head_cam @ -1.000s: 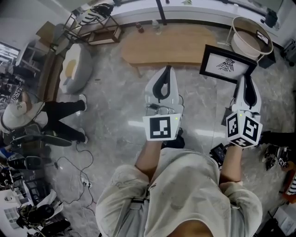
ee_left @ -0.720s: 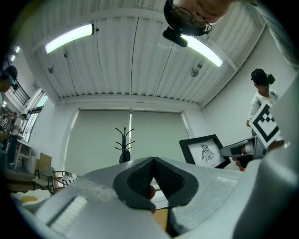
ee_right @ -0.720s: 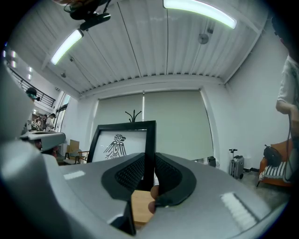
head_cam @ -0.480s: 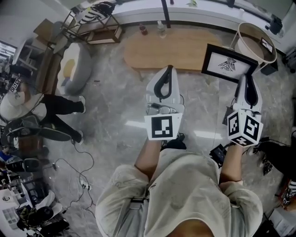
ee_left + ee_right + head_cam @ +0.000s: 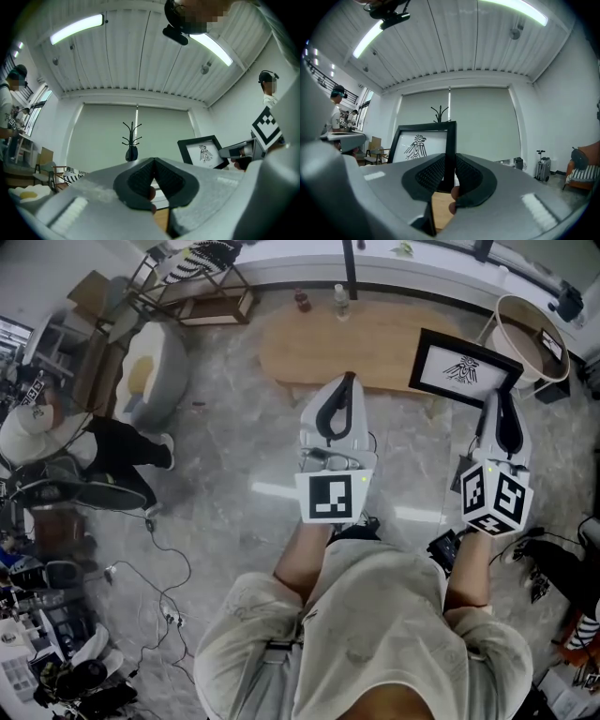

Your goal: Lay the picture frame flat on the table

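In the head view a black picture frame (image 5: 464, 368) with a bird drawing hangs in the air over the right end of the oval wooden table (image 5: 356, 348). My right gripper (image 5: 494, 399) is shut on its lower edge. In the right gripper view the black frame (image 5: 419, 143) stands upright, and its right bar runs down between the pads of my right gripper (image 5: 450, 161). My left gripper (image 5: 348, 381) is shut and holds nothing, short of the table's near edge. The left gripper view shows its jaws (image 5: 153, 163) closed together and the frame (image 5: 202, 152) off to the right.
Two small bottles (image 5: 340, 298) stand at the table's far edge. A round white side table (image 5: 530, 324) is at the far right, a cushioned chair (image 5: 150, 376) and a metal rack (image 5: 192, 282) at the left. A person (image 5: 56, 442) sits at the left. Cables (image 5: 159, 568) lie on the floor.
The table and bottles have slid a little lower and nearer in the head view. Both grippers keep their places relative to each other, and the frame stays in the right one.
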The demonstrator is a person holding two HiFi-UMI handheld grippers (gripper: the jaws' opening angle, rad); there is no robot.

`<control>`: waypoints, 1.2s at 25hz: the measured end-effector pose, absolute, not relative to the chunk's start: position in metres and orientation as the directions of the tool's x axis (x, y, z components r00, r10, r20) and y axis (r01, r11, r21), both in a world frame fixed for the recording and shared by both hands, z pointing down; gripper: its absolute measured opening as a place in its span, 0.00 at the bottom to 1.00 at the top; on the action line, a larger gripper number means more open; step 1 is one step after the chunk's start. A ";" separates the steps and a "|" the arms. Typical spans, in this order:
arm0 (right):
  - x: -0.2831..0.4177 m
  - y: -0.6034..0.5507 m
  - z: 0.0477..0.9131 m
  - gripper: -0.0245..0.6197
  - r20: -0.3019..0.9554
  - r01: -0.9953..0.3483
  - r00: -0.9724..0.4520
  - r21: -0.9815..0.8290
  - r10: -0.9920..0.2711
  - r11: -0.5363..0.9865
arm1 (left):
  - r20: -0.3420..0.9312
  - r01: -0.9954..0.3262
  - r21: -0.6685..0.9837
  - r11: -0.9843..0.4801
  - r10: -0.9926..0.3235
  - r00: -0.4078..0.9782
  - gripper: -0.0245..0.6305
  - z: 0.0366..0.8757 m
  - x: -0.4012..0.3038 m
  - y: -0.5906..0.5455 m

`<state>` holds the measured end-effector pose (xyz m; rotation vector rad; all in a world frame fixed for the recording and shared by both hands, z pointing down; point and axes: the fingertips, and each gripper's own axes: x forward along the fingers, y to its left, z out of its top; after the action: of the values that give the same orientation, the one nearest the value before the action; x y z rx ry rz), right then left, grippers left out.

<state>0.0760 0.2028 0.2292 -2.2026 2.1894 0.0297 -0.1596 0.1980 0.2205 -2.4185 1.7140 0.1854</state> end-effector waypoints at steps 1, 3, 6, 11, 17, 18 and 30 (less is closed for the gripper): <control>0.071 0.199 0.229 0.15 -0.042 -1.000 0.003 -0.009 -0.999 -0.003 | -0.195 -0.944 -0.070 -0.323 -0.923 0.331 0.04 0.222 -0.164 0.195; 0.062 0.190 0.227 0.15 -0.047 -1.000 0.000 -0.004 -0.999 0.000 | -0.194 -0.945 -0.069 -0.319 -0.925 0.326 0.04 0.223 -0.174 0.187; 0.048 0.179 0.224 0.15 -0.055 -1.000 -0.009 0.002 -0.998 0.009 | -0.202 -0.951 -0.048 -0.306 -0.929 0.310 0.04 0.222 -0.188 0.178; 0.022 0.168 0.218 0.15 -0.067 -1.000 -0.016 0.023 -0.998 0.015 | -0.214 -0.955 -0.027 -0.296 -0.931 0.295 0.04 0.219 -0.214 0.165; 0.032 0.161 0.221 0.15 -0.069 -1.000 -0.009 0.026 -0.998 0.007 | -0.222 -0.952 -0.021 -0.306 -0.927 0.303 0.04 0.221 -0.205 0.156; 0.036 0.158 0.223 0.15 -0.068 -1.000 -0.005 0.025 -0.998 0.003 | -0.219 -0.951 -0.023 -0.309 -0.926 0.307 0.04 0.222 -0.201 0.154; 0.064 0.086 0.234 0.15 -0.057 -1.000 -0.025 0.011 -0.998 0.025 | -0.190 -0.957 -0.036 -0.287 -0.938 0.289 0.04 0.231 -0.174 0.089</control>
<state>0.0638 0.0864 0.2337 -2.1693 2.2247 0.0737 -0.1740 0.0893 0.2314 -2.4037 1.7814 0.1983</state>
